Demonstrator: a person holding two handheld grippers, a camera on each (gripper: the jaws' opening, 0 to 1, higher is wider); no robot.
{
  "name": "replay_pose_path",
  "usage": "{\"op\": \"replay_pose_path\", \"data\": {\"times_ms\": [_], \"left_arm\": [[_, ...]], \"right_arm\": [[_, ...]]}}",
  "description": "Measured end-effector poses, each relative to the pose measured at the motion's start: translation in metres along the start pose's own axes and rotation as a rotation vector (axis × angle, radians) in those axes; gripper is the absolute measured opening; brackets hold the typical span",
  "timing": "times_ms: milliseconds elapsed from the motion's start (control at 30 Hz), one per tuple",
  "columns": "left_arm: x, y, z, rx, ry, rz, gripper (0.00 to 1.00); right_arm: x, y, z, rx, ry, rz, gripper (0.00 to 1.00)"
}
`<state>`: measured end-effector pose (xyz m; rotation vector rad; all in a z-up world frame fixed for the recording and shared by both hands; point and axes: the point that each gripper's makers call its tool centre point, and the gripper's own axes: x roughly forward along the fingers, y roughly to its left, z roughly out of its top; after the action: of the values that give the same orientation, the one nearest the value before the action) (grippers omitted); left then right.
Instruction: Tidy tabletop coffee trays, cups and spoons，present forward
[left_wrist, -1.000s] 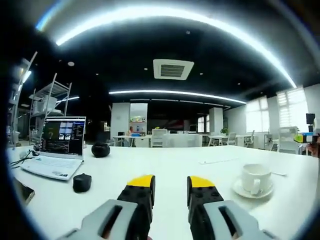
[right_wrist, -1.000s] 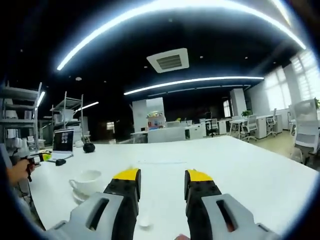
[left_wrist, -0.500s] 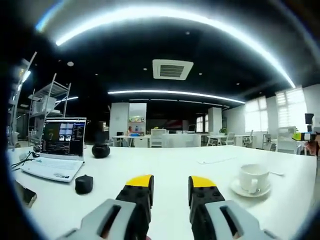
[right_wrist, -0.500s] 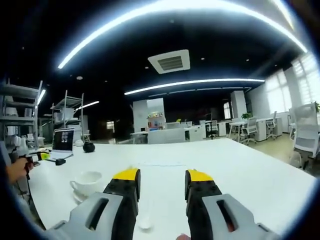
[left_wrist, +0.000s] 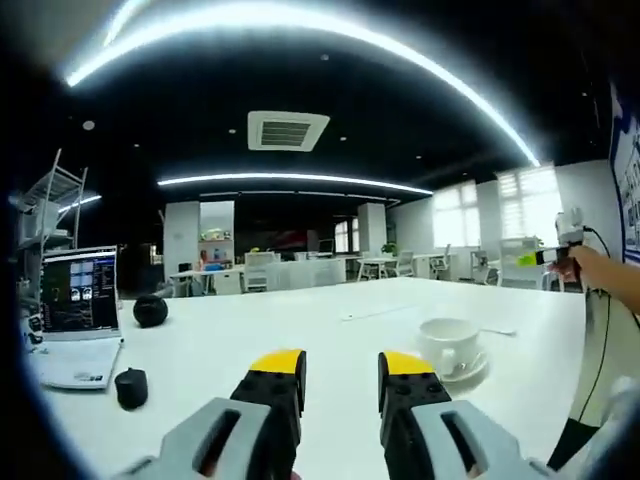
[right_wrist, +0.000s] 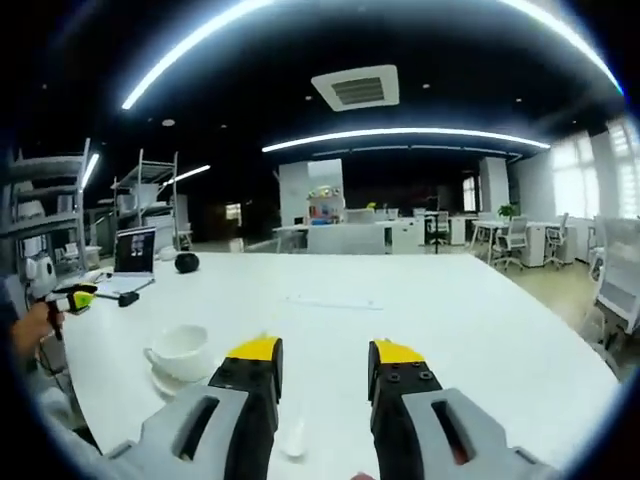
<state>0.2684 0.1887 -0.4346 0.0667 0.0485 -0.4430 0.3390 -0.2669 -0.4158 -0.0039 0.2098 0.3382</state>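
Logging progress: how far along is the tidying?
Cup already sits on its saucer. Nothing is in hand: left gripper and right gripper are open above the table. Spoon lies loose between the right jaws, not yet placed; presenting forward is left.

left tool (left_wrist: 340, 368): black jaws with yellow tips, grey body at 6 o'clock in the left gripper view
right tool (right_wrist: 322, 358): the same black, yellow and grey in the right gripper view
worktop (left_wrist: 300, 325): plain glossy white
cup (left_wrist: 447, 341): white, on a white saucer (left_wrist: 466, 369), at 4 o'clock in the left gripper view
spoon (right_wrist: 293, 437): white, between the right tool's jaws
laptop (left_wrist: 72, 320): white body, dark screen with small coloured panels, at 9 o'clock
mouse (left_wrist: 131, 388): black
round speaker (left_wrist: 150, 310): black
ceiling (left_wrist: 330, 90): black, crossed by curved white light strips, with a pale grey vent (left_wrist: 288, 130)
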Motion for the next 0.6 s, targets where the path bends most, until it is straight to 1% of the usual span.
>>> {"op": "replay_pose_path", "data": {"times_ms": [67,133,167,200,300,333,367,467,533,567,600], "left_arm": [[-0.001,-0.002,0.001,-0.001,0.009,-0.018,0.31],[-0.003,-0.004,0.001,0.015,0.016,-0.029,0.30],[-0.005,-0.004,0.000,0.036,0.025,-0.030,0.31],[-0.006,-0.005,0.000,0.036,0.025,-0.031,0.31],[-0.009,-0.008,0.000,0.044,0.031,-0.043,0.31],[-0.010,-0.008,-0.001,0.048,0.032,-0.043,0.31],[-0.011,-0.008,-0.001,0.048,0.033,-0.047,0.31],[-0.012,-0.009,-0.001,0.054,0.038,-0.052,0.31],[-0.013,-0.009,0.000,0.056,0.039,-0.054,0.31],[-0.014,-0.010,0.000,0.060,0.038,-0.052,0.31],[-0.014,-0.010,0.000,0.074,0.038,-0.050,0.31]], "right_arm": [[0.008,0.003,-0.005,-0.002,0.059,0.019,0.32],[0.015,0.007,-0.008,-0.007,0.102,0.039,0.33],[0.018,0.012,-0.012,0.013,0.138,0.055,0.34],[0.020,0.014,-0.014,0.013,0.159,0.067,0.34],[0.031,0.020,-0.026,-0.030,0.258,0.074,0.32],[0.034,0.021,-0.031,-0.044,0.291,0.078,0.30],[0.038,0.021,-0.034,-0.058,0.313,0.075,0.28],[0.050,0.025,-0.044,-0.073,0.381,0.095,0.28],[0.056,0.028,-0.049,-0.076,0.409,0.106,0.28],[0.059,0.030,-0.055,-0.074,0.443,0.110,0.28],[0.063,0.030,-0.059,-0.082,0.453,0.109,0.28]]}}
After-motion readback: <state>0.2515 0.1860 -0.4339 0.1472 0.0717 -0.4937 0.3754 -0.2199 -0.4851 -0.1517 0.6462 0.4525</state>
